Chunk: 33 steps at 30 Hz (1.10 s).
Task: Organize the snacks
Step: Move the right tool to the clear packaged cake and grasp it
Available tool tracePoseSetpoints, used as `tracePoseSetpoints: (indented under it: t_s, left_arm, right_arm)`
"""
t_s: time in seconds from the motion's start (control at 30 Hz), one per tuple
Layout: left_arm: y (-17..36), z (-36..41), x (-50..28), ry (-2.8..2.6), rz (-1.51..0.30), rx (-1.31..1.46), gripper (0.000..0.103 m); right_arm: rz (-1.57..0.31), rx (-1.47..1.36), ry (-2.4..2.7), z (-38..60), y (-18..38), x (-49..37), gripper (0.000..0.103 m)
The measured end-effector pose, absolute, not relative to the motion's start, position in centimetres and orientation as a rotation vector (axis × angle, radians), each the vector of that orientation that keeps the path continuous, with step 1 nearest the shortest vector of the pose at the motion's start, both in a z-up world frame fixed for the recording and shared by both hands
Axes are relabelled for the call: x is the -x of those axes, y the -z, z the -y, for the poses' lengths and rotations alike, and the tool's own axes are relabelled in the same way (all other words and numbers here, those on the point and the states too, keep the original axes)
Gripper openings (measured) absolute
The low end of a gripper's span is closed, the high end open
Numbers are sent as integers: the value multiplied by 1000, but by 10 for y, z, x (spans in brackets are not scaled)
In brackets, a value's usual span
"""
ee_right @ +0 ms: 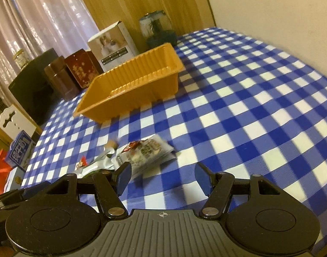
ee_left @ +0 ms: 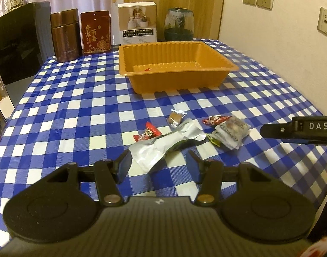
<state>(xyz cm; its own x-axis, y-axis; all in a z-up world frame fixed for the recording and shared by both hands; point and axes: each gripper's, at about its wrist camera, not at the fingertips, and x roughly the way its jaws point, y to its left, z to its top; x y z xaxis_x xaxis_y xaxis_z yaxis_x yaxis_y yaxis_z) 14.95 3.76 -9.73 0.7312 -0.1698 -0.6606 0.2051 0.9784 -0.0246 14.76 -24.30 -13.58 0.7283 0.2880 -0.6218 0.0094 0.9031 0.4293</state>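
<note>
An orange plastic tray (ee_left: 219,65) (ee_right: 163,81) stands on the blue-and-white checked cloth, with a small red scrap inside. In front of it lie wrapped snacks: a silver pouch (ee_left: 161,147), a red candy (ee_left: 147,133), a brown candy (ee_left: 175,117), a red packet (ee_left: 215,120) and a clear packet of nuts (ee_left: 232,135) (ee_right: 150,152). My left gripper (ee_left: 159,165) is open just before the silver pouch, nothing between its fingers. My right gripper (ee_right: 162,178) is open too, near the clear packet; in the left wrist view one finger of it (ee_left: 275,130) comes in from the right.
Along the table's far edge stand a brown canister (ee_left: 66,35), a red tin (ee_left: 96,32), a white box (ee_left: 137,22) and a glass jar (ee_left: 179,24). A black appliance (ee_left: 15,42) stands at the left. A wall runs along the right side.
</note>
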Motion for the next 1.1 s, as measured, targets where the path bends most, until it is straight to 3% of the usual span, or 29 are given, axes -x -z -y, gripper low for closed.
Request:
tracePoseSetpoints:
  t_s: [0.43,0.77,0.8,0.83,0.9,1.1]
  left_arm:
    - [109,-55,-165,182,-744,-12,53]
    - [112,-62,-172,181,-752,19,54]
    - [112,-61,-173,186,-752,18,54]
    - [112,-60,-173,194,-752,15,54]
    - [111,-58,-174,215,-753,1,54]
    - [113,-49,-179,273,-769,-86,54]
  right_arm:
    - [-833,-539,-117,214,149,-199,65]
    - [-844,-385,-109,199,157,-207,65]
    - [-842,-374,-115,200,158,-205,62]
    - [-842,-358,-121,202,158,-203,52]
    - [-849,-319,-135,206,159,-198,43]
    - [-863,-194,-183,220,158,-181,39]
